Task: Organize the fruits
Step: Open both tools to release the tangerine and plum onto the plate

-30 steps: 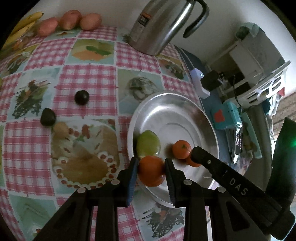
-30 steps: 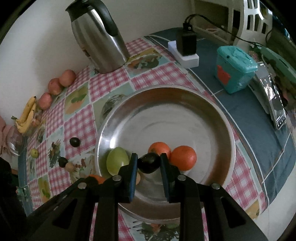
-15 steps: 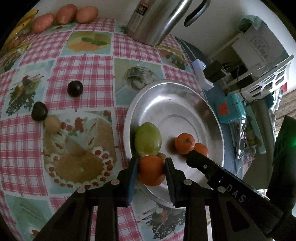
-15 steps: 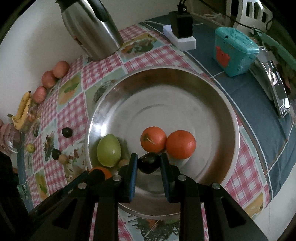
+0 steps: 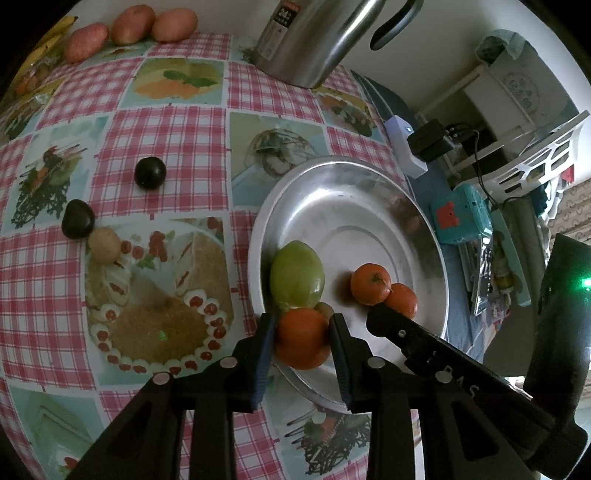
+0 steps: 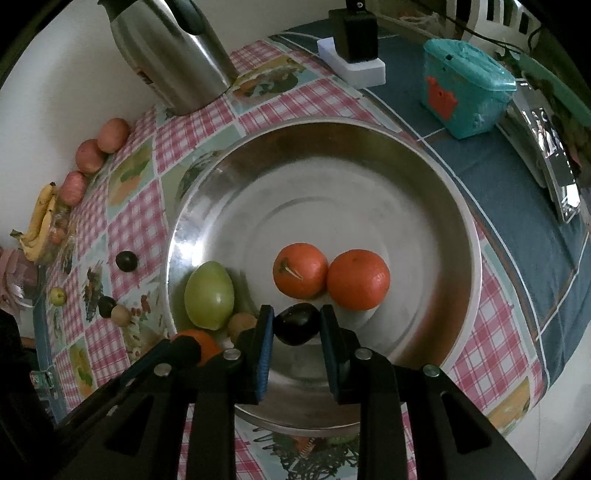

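Note:
A round steel bowl (image 5: 369,192) (image 6: 458,229) sits on the checked tablecloth. It holds a green fruit (image 5: 297,275) (image 6: 209,295), two oranges (image 6: 300,270) (image 6: 358,279) and a small brown fruit (image 6: 241,325). My left gripper (image 5: 303,338) is shut on an orange (image 5: 302,338) over the bowl's near left rim. My right gripper (image 6: 296,325) is shut on a dark plum (image 6: 296,325) just above the bowl's floor, in front of the two oranges. Two dark plums (image 5: 150,172) (image 5: 77,223) and a small tan fruit (image 5: 104,243) lie on the cloth left of the bowl.
A steel kettle (image 5: 314,37) (image 6: 170,55) stands behind the bowl. Three reddish fruits (image 5: 129,26) and bananas (image 6: 38,221) lie along the far wall. A white power strip (image 6: 351,62) and a teal box (image 6: 465,85) sit right of the bowl.
Both grippers have come lower and closer to the bowl with their fruit still held. The fruits in the bowl have not moved.

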`<act>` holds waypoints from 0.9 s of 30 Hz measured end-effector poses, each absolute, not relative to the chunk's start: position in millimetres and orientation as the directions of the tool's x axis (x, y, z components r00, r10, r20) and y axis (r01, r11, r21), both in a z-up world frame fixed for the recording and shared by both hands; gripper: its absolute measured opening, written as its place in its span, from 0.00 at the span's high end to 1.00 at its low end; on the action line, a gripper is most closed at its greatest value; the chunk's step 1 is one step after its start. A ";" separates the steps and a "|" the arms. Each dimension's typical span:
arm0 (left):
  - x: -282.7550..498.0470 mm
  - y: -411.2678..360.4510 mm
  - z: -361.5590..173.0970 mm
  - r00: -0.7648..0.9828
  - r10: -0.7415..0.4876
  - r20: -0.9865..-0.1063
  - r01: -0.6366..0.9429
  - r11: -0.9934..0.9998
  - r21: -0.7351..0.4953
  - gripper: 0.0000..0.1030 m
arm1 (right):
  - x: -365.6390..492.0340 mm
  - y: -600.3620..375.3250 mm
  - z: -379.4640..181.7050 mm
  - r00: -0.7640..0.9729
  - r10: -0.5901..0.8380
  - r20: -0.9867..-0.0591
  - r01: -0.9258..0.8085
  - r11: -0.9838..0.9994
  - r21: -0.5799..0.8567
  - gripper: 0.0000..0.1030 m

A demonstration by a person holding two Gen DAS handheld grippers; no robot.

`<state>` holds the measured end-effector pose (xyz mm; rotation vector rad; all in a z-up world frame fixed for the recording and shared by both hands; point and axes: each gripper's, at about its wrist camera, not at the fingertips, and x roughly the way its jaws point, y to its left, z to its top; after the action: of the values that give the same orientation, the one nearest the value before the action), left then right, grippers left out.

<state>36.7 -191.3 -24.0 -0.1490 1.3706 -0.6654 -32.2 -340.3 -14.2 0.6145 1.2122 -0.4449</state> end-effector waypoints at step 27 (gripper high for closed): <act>57.3 -146.0 -6.1 0.145 -0.435 -0.889 0.254 0.884 -0.392 0.51 | -30.7 -333.1 2.0 0.364 -0.010 -0.931 0.595 0.772 0.224 0.70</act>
<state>57.3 -146.0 -6.1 -0.1614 1.3365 -0.4994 -30.7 -333.1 2.0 0.5970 1.1449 -0.4201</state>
